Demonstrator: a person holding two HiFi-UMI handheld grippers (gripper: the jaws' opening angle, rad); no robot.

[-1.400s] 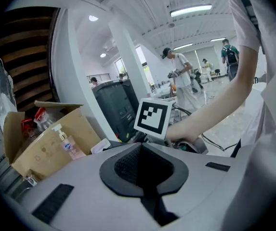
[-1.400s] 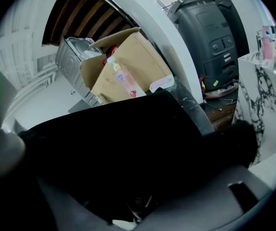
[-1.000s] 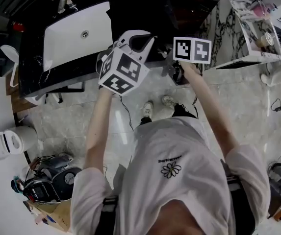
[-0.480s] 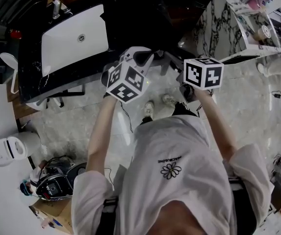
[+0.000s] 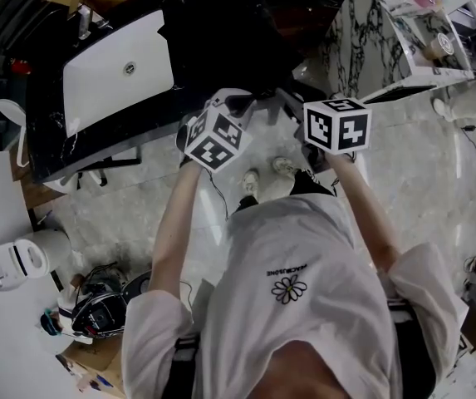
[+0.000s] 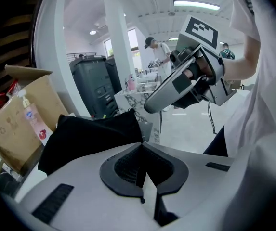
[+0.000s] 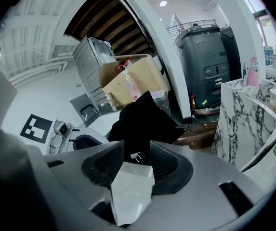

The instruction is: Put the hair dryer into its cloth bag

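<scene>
- Left gripper [image 6: 141,150]: jaws together, pinching a corner of the black bag [image 6: 89,138], which hangs in the air between the two grippers.
- Right gripper [image 7: 137,146]: jaws apart and just been closing. The bag's cloth shows at the gap between their tips, and the pads are not pressing it.
- A cardboard box [image 7: 128,83] stands behind the bag.

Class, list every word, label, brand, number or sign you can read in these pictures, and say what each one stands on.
No text here reads clearly enough to quote.
Shirt: a short line of print above a flower, too small to read.
Left cube and right cube: black-and-white square markers, no words or numbers.
Bottle in the box: pink label, too blurred to read.
</scene>
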